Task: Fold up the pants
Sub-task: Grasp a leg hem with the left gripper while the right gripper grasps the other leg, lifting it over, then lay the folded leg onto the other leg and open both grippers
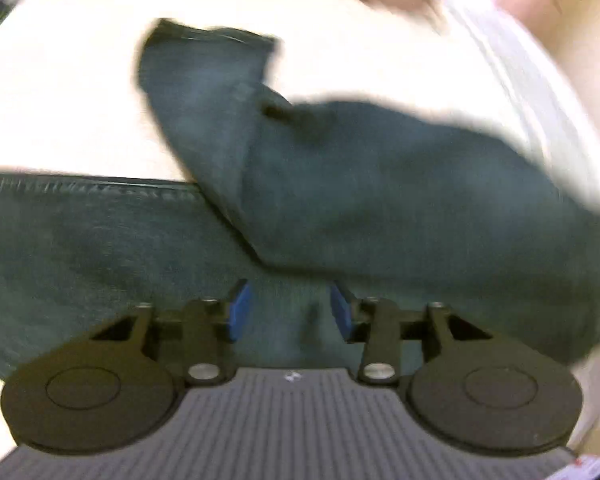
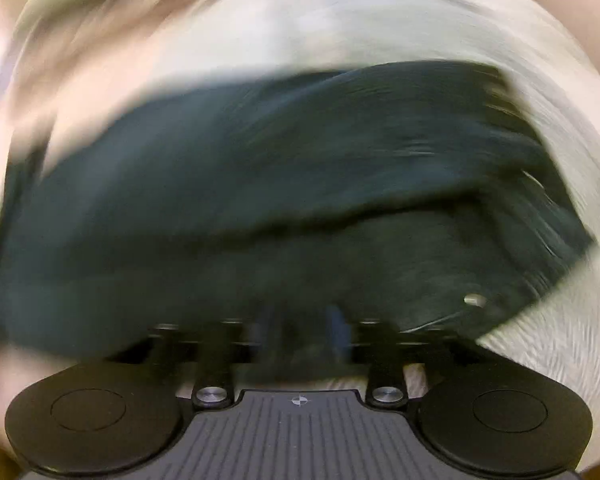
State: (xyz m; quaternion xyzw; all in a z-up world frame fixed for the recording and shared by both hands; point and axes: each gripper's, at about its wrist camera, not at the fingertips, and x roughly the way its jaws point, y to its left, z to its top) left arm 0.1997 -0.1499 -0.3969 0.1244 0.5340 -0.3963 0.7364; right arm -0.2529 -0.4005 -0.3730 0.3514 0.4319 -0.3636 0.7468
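Left wrist view shows the left gripper (image 1: pixel 290 308) with jaws parted and blue pads (image 1: pixel 238 312) standing clear of the dark jeans (image 1: pixel 360 184), which lie partly folded on a white surface (image 1: pixel 60 120); one leg crosses over the other. Right wrist view is heavily blurred: the right gripper (image 2: pixel 300 332) hangs over the waistband end near a metal button (image 2: pixel 474 300), jaws apparently apart, nothing clearly clamped. Recommended practice: align side seams first, then smooth the top layer before the next fold.

Dark teal pants (image 1: pixel 360 184) on white surface (image 1: pixel 68 112)
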